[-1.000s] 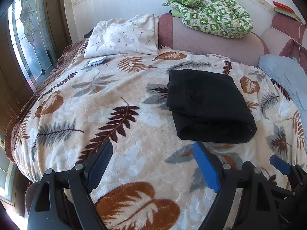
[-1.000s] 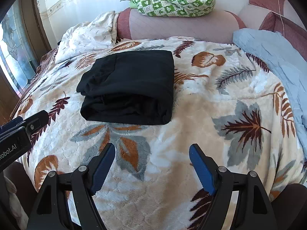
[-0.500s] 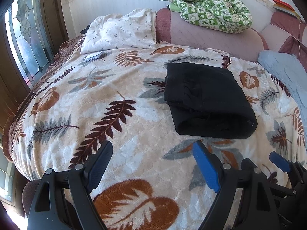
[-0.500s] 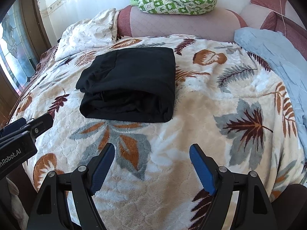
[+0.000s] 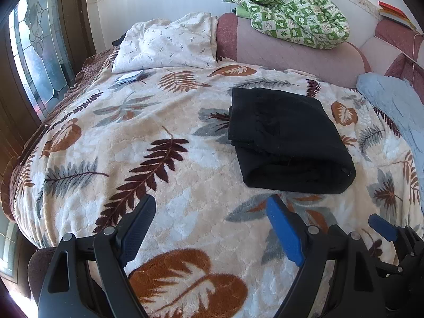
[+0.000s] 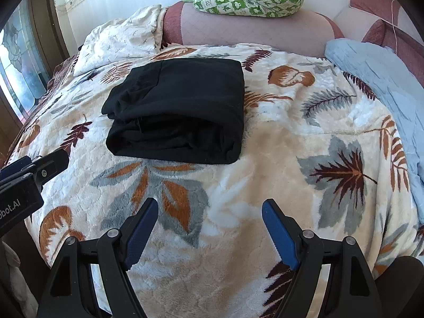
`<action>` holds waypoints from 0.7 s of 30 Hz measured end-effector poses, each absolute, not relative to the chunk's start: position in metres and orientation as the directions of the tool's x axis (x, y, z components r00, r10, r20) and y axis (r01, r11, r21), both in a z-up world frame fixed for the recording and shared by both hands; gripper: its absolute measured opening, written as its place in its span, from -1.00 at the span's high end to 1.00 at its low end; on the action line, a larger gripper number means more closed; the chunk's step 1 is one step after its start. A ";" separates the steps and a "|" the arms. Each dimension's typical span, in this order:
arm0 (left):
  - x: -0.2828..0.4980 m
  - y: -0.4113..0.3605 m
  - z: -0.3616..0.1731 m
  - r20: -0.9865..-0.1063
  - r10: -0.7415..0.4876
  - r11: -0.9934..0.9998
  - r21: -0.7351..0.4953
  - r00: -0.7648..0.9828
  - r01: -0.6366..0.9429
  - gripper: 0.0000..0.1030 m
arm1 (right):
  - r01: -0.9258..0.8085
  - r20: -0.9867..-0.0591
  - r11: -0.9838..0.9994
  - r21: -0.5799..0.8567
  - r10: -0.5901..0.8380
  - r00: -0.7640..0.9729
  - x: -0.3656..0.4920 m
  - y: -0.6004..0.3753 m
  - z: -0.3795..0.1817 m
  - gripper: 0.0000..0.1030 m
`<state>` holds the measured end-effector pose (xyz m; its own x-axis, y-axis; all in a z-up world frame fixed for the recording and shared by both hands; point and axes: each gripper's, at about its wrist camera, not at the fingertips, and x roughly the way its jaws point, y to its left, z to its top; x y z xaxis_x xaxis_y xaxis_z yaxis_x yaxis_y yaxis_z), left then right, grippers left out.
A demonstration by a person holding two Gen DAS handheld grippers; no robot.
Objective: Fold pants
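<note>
Nothing has changed over the last second: the pants (image 6: 175, 111) lie folded at the frame's upper centre on the bed (image 6: 265, 159), both the left gripper (image 5: 209, 222) and right gripper (image 6: 209, 225) apart and empty; the task looks done.

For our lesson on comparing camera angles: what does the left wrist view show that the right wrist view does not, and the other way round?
Only the left wrist view: a small booklet near the white pillow, and red books top right. Only the right wrist view: the left gripper's lettered body at the left edge. Both: the folded black pants on the leaf-print blanket, the green quilt, the blue cover, both sets of jaws open and empty.
</note>
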<state>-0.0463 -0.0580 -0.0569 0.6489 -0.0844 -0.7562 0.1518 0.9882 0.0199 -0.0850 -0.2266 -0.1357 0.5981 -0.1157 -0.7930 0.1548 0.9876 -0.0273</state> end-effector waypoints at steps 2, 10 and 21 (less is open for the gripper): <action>-0.047 -0.058 -0.057 -0.749 -0.085 0.989 0.019 0.657 0.150 -0.65 | 0.153 -0.793 0.988 -0.035 -0.121 0.597 -0.085 -0.226 -0.136 -0.65; -0.049 -0.057 -0.056 -0.745 -0.085 0.989 0.016 0.661 0.145 -0.65 | 0.161 -0.795 0.986 -0.051 -0.137 0.591 -0.084 -0.228 -0.138 -0.66; -0.076 -0.051 -0.015 -0.552 -0.064 0.993 0.045 0.831 0.106 -0.86 | 0.174 -0.778 0.983 -0.059 -0.155 0.609 -0.086 -0.231 -0.135 -0.66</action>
